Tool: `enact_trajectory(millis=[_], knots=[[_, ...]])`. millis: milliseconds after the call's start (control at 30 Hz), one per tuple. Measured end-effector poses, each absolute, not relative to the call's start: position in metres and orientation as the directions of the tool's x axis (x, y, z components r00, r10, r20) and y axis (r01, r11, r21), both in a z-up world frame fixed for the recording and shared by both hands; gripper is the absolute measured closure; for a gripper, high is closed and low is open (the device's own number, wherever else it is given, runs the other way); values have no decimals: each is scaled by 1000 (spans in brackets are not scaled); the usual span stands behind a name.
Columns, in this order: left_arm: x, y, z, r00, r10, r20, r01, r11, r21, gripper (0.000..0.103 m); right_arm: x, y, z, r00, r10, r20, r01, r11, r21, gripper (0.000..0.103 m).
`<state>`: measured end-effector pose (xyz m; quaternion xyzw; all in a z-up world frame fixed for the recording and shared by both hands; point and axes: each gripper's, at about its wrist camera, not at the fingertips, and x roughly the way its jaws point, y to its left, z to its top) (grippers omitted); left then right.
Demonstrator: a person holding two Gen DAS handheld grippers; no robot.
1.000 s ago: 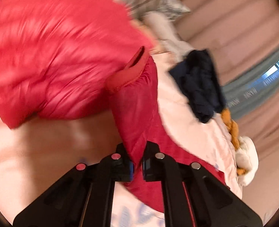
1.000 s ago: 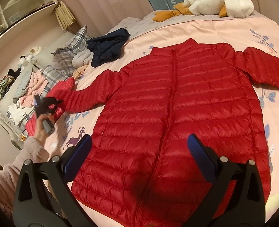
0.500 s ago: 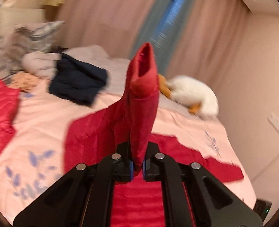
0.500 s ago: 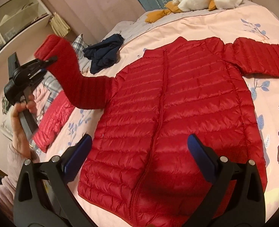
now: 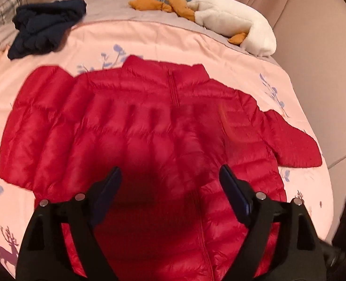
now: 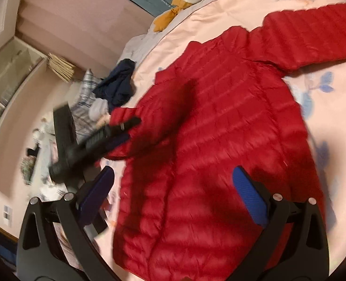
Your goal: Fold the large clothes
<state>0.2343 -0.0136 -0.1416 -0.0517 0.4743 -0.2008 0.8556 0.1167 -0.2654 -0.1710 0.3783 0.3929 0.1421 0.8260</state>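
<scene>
With one sleeve folded over the red jacket, both hand-held grippers, left and right, gaped empty; we judged the other sleeve next.

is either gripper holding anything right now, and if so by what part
Nothing is held. The left gripper is open above the red jacket, its folded-in sleeve lying loose. The right gripper is open too, with nothing between its fingers.

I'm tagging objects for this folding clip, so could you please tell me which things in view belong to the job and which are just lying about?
Part of the job:
red puffer jacket
left gripper, jaws open
right gripper, jaws open

Just lying about:
navy garment
white plush toy
plaid pillow
</scene>
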Motion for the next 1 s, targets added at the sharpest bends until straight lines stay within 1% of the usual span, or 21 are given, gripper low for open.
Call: enact_trajectory(millis=[100,167,233,333,400,433,467,500,533,600,633,700,767,833,900,933,1000], knots=[[216,6,-130,480,-441,-758,309,894,-325,17,145,-270,-173,656,549,-518,58,648,759,2],[196,36,-121,521,-464,-716,299,885,-357,9,169,-268,-174,653,543,-528,62,657,751,2],[178,68,-120,555,-453,-698,269,892,-364,9,192,-263,-176,647,511,-566,76,695,715,2],[155,113,-126,594,-372,-713,197,927,-319,9,226,-250,-177,640,416,-646,98,790,605,2],[143,146,-134,594,-354,-722,141,930,-339,9,247,-236,-178,630,337,-700,105,856,506,12],[140,157,-137,593,-354,-723,119,927,-355,9,256,-231,-181,622,322,-714,100,872,480,25],[138,169,-140,592,-356,-723,93,921,-378,9,265,-224,-185,607,285,-742,103,897,429,33],[136,181,-145,588,-366,-722,65,911,-408,9,275,-217,-191,585,242,-774,110,922,371,39],[137,191,-150,581,-384,-718,39,894,-447,9,282,-211,-198,560,210,-801,109,940,322,59],[140,203,-159,571,-431,-699,1,852,-524,9,287,-204,-205,535,169,-827,97,961,259,77],[143,205,-161,570,-452,-686,-5,833,-553,9,288,-199,-202,540,167,-825,74,967,245,88],[150,203,-161,572,-470,-672,1,820,-572,9,284,-196,-182,578,140,-804,52,977,208,90],[153,198,-161,573,-474,-668,11,820,-573,9,274,-206,-159,637,146,-757,58,970,237,90],[160,189,-159,574,-479,-664,30,823,-567,9,266,-222,-148,660,132,-739,82,966,246,90],[166,180,-158,572,-478,-666,45,829,-557,9,262,-235,-152,647,73,-759,125,972,200,90],[171,174,-157,571,-474,-670,54,836,-546,9,261,-242,-162,619,63,-783,135,973,185,89],[181,162,-157,566,-460,-684,64,852,-520,9,261,-248,-183,566,60,-822,139,976,167,85]])
